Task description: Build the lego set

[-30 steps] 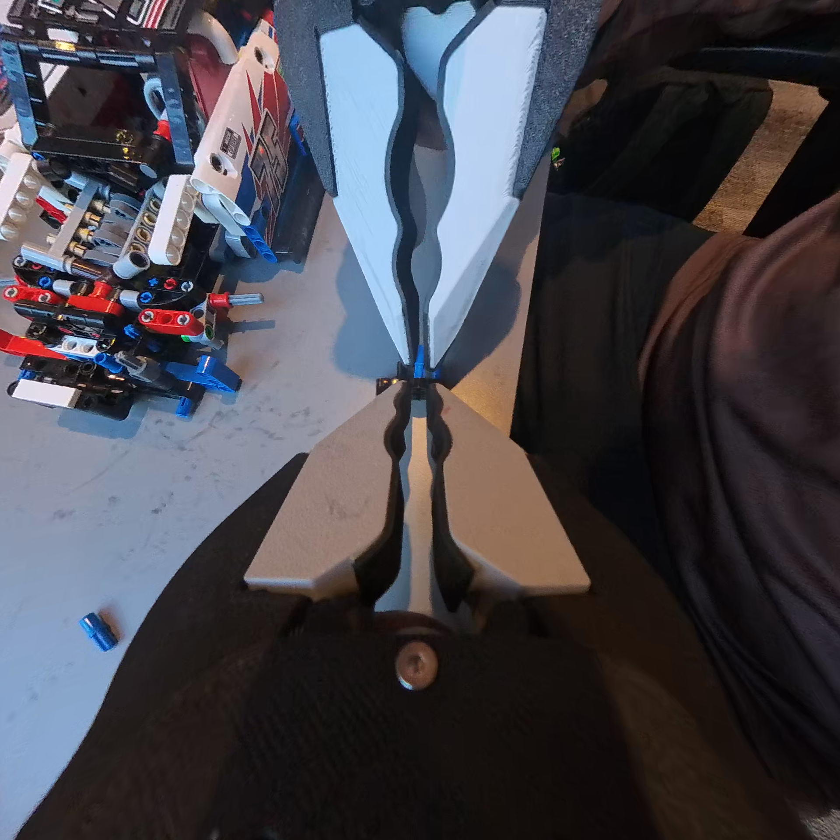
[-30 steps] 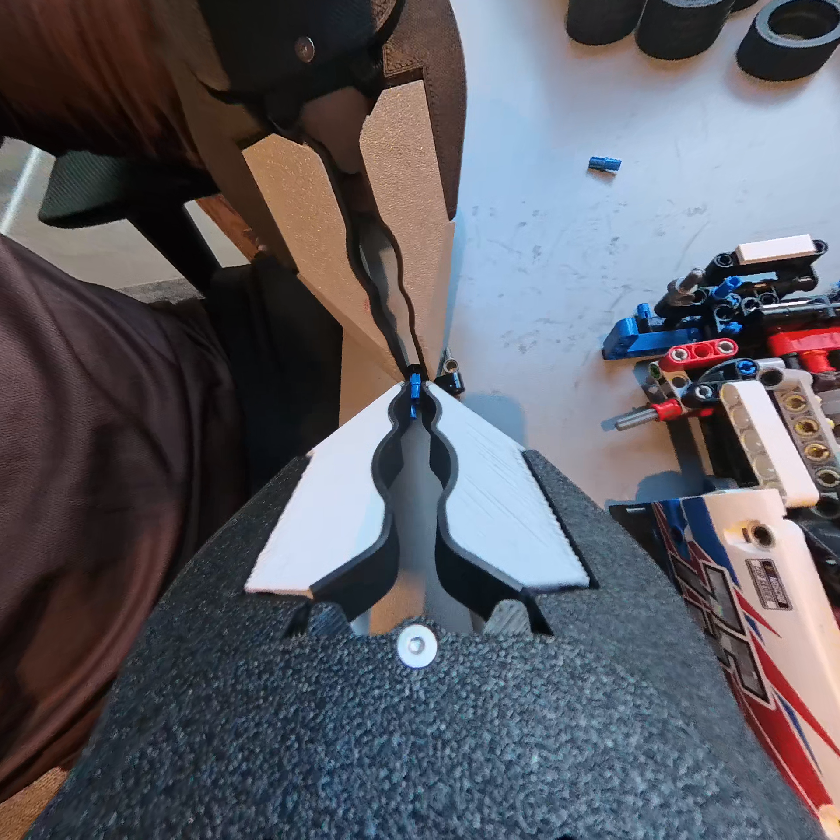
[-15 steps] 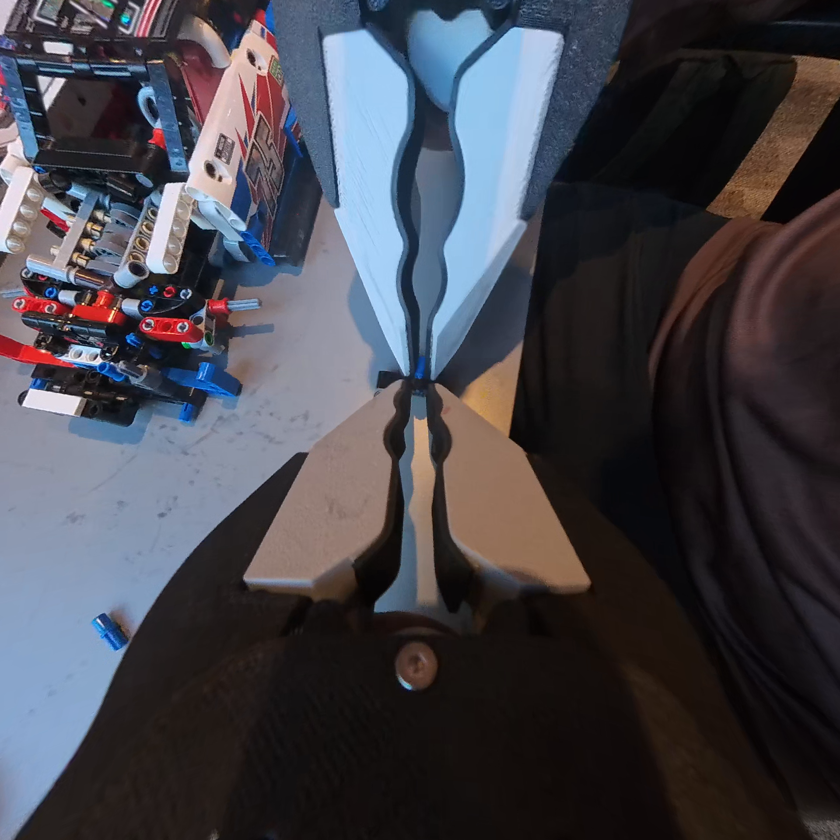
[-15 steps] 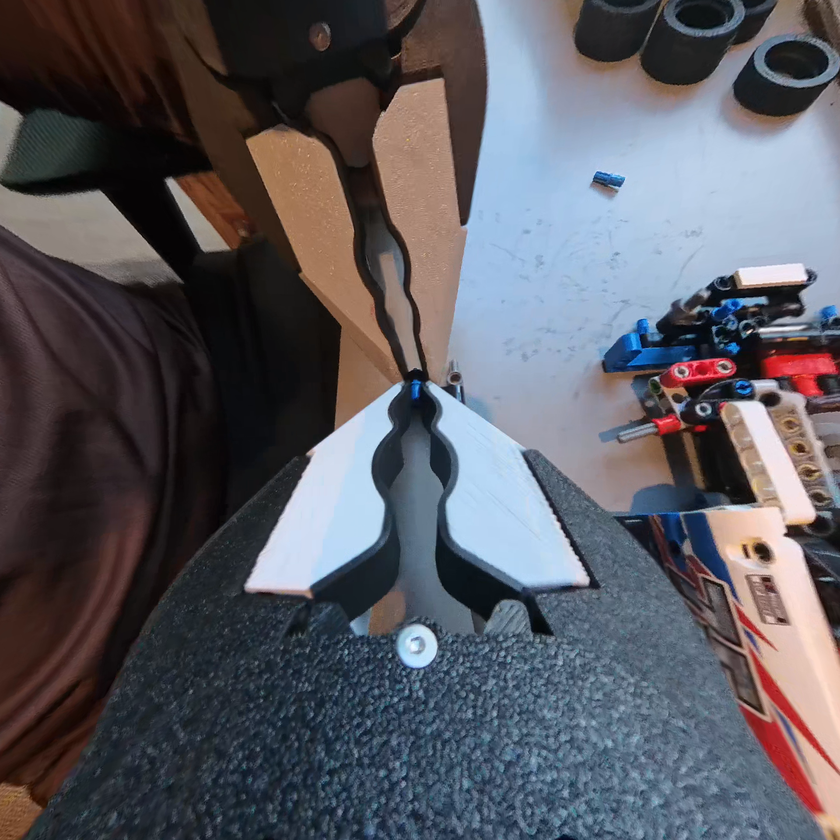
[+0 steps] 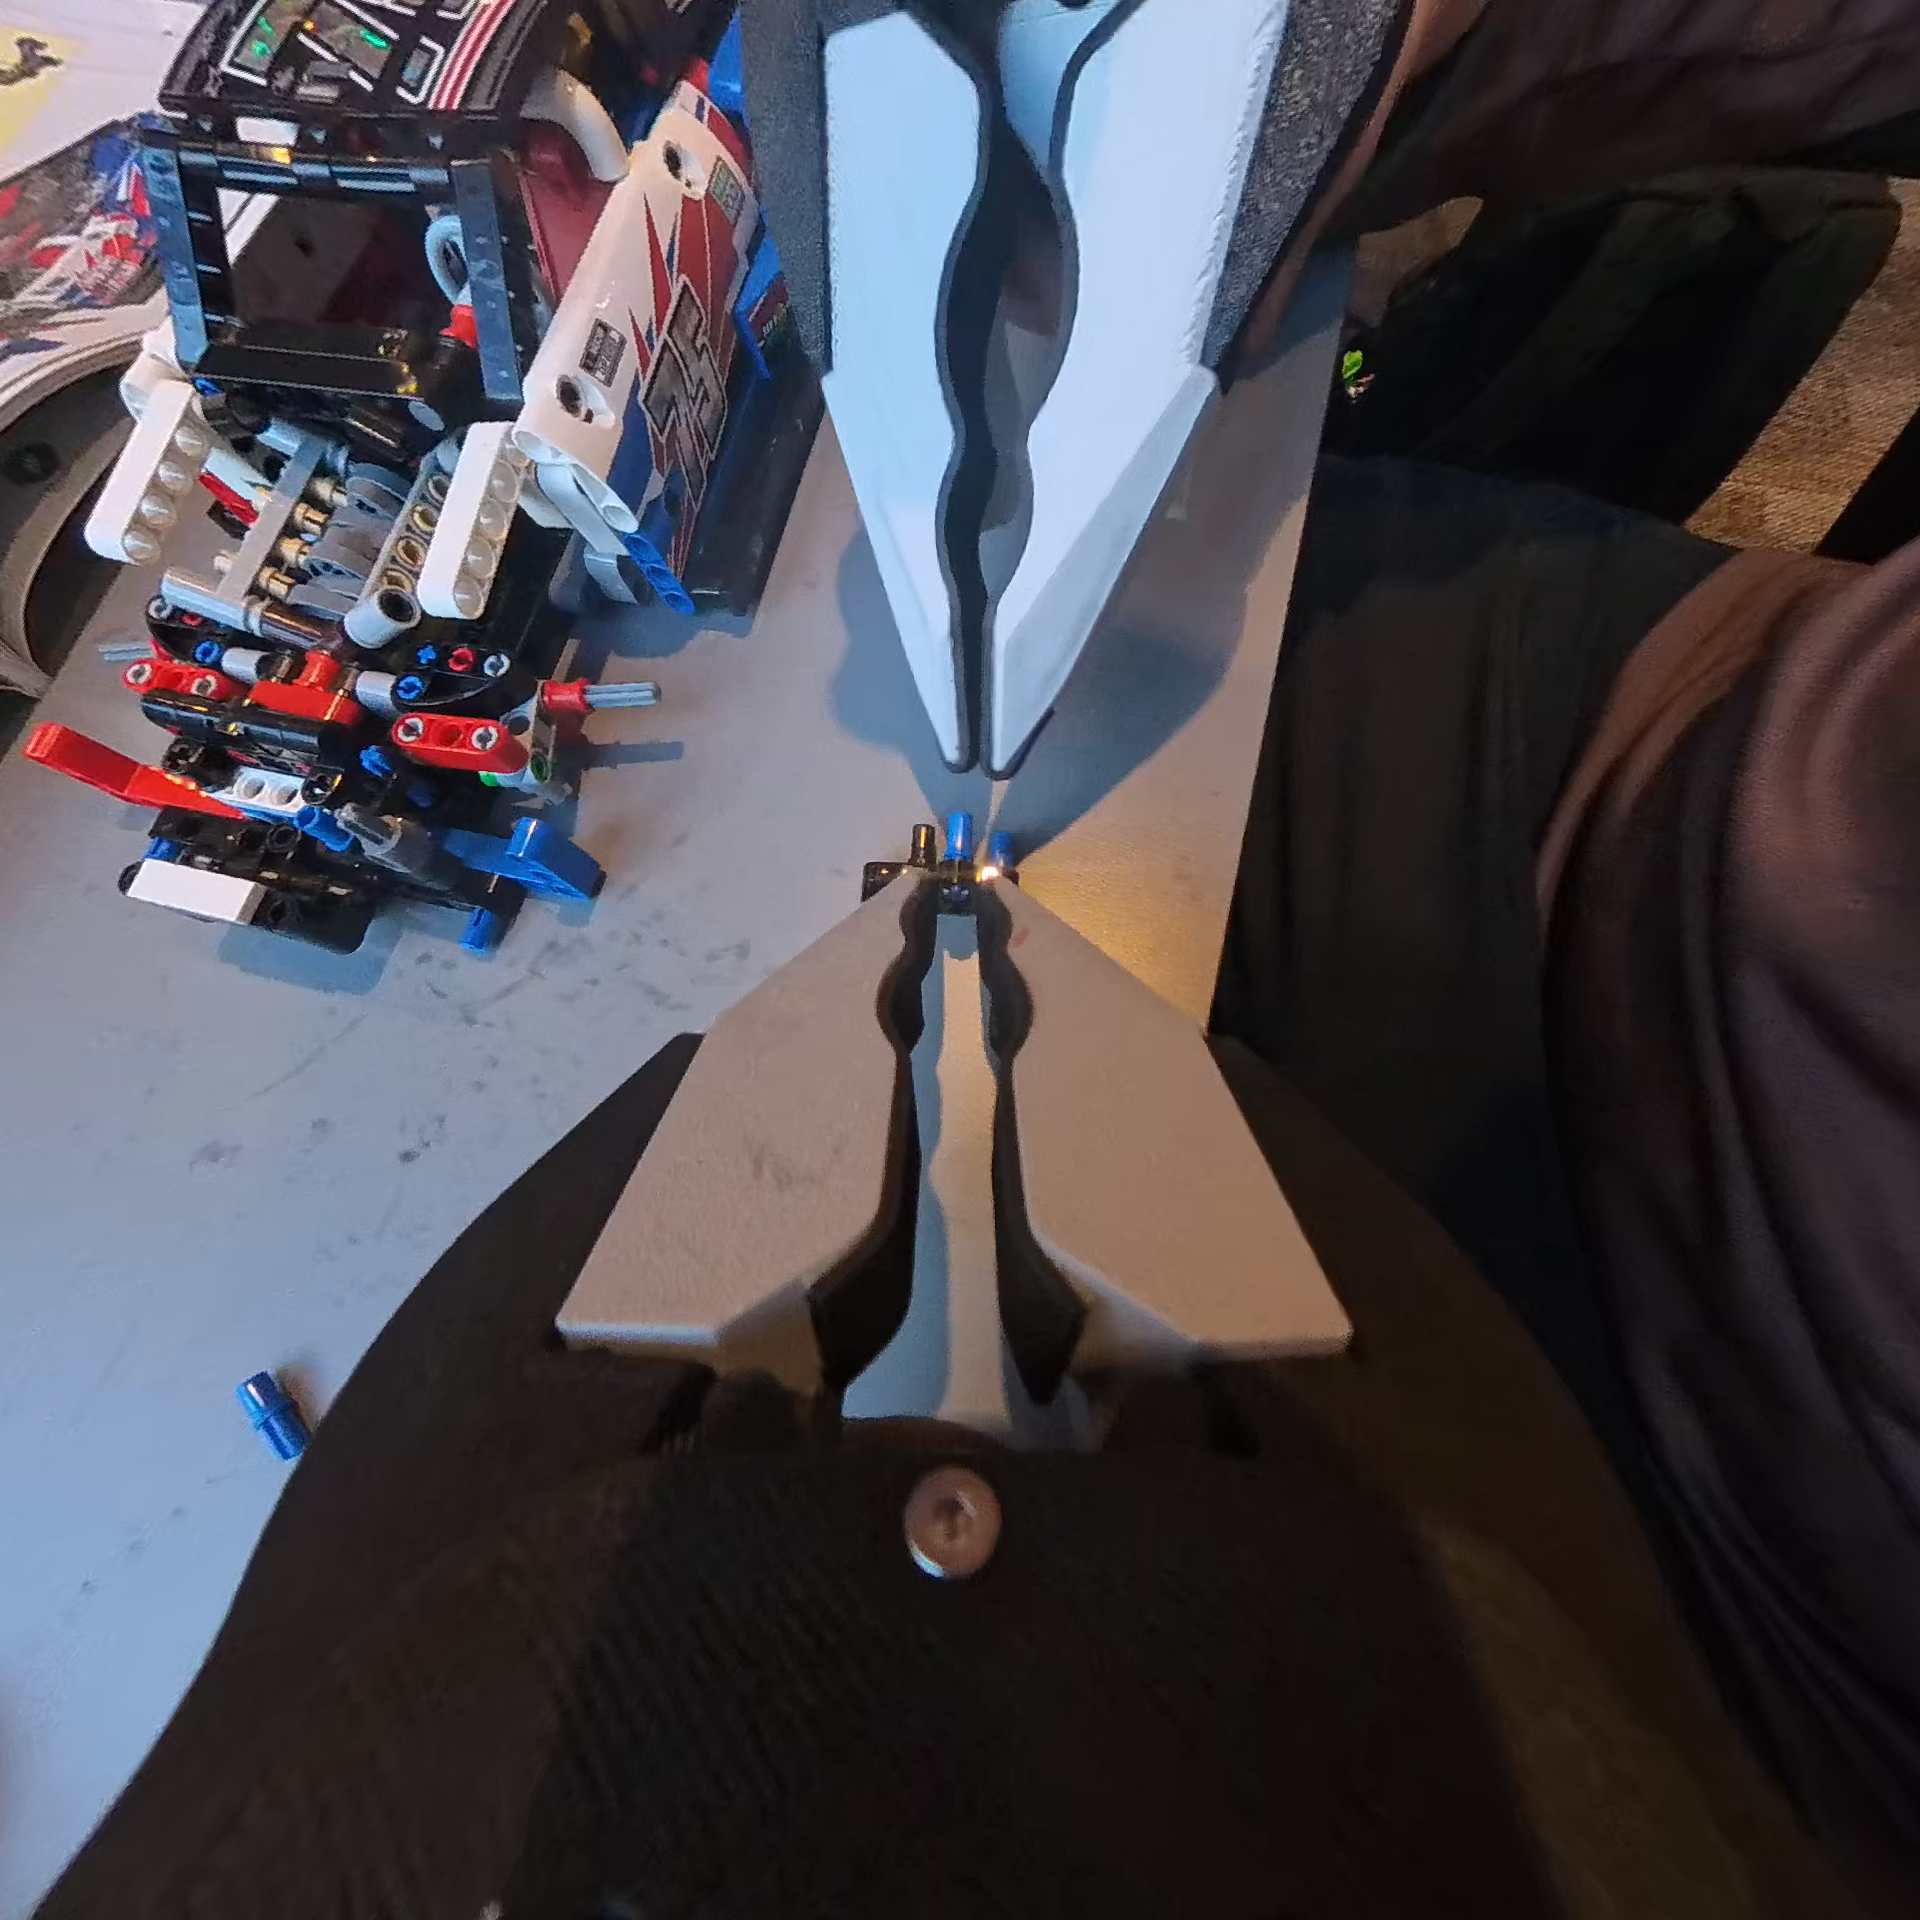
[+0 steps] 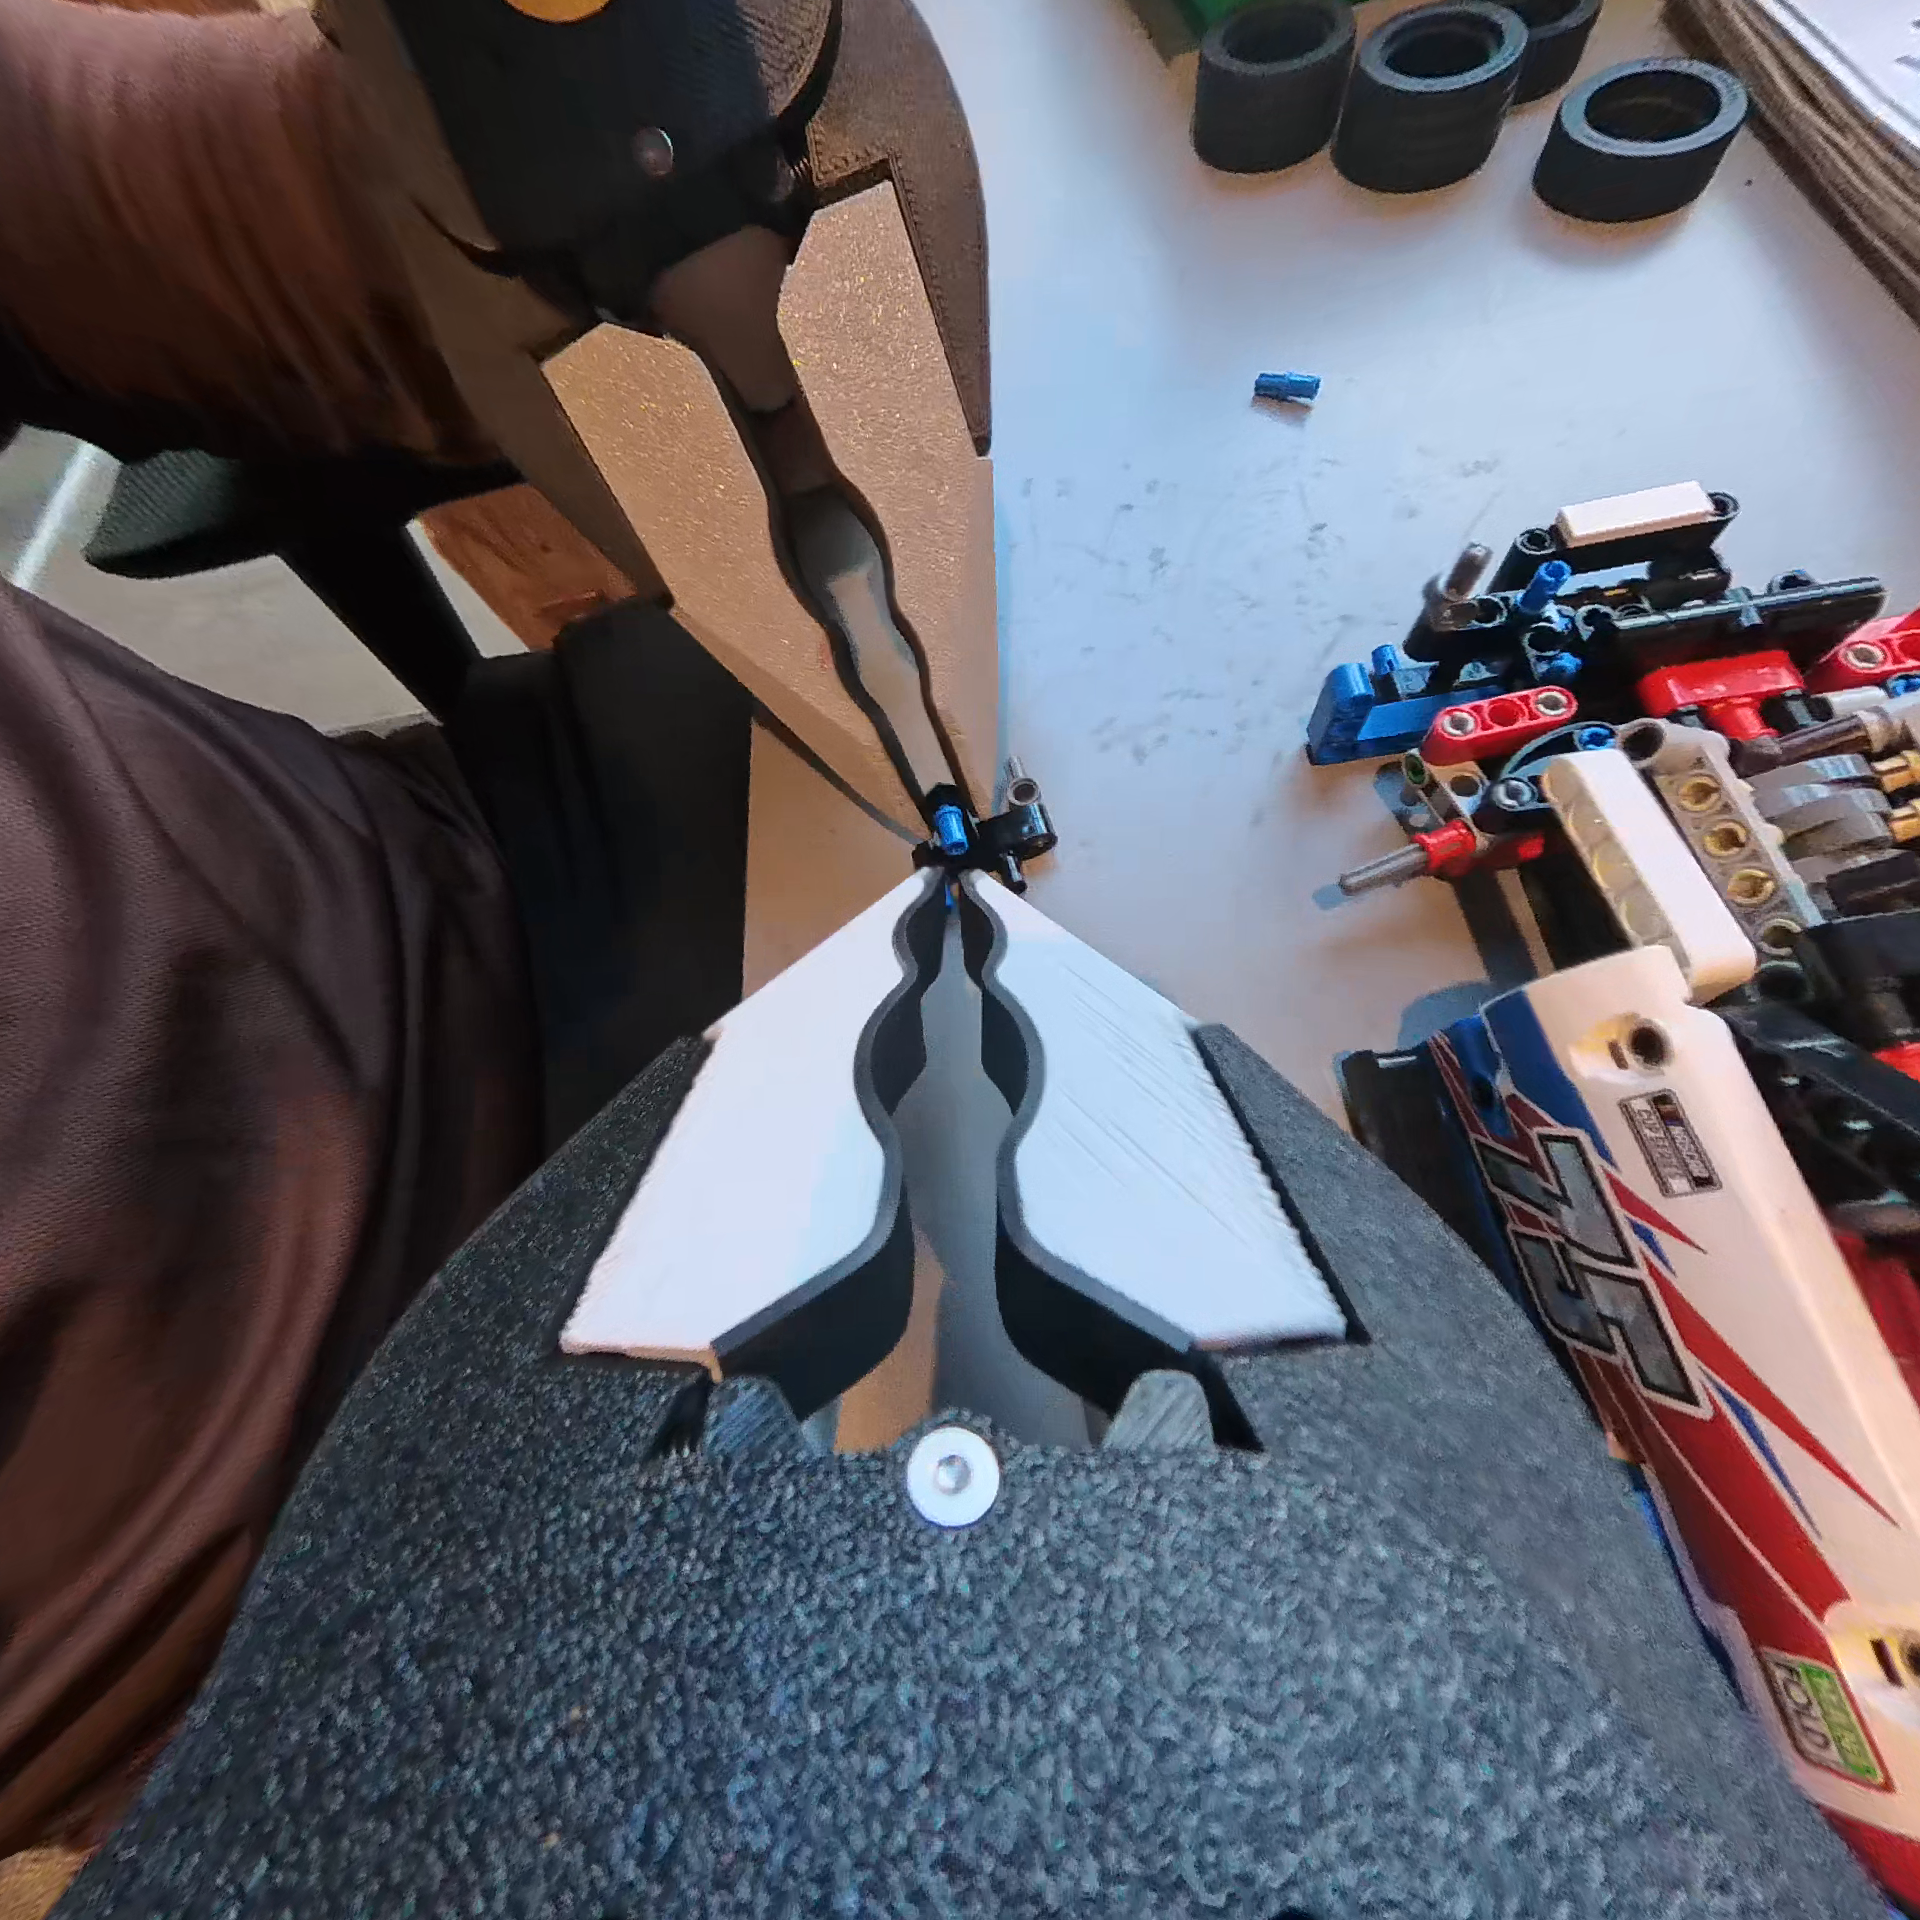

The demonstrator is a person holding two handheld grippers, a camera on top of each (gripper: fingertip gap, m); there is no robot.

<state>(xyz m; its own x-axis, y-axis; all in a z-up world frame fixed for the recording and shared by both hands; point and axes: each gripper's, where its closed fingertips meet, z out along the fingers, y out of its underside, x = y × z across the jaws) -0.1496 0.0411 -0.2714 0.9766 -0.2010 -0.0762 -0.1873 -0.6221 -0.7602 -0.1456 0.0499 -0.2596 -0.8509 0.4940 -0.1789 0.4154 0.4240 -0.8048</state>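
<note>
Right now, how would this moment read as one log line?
left hand-held gripper: shut on black connector | right hand-held gripper: shut, empty | blue pins: seated | car model: untouched

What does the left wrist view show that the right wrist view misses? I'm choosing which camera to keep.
Only the left wrist view shows the car's black frame and a booklet. Only the right wrist view shows the tyres and a paper stack. Both show the left gripper shut on a black piece with blue pins, the right gripper facing it, the car and a loose pin.
</note>
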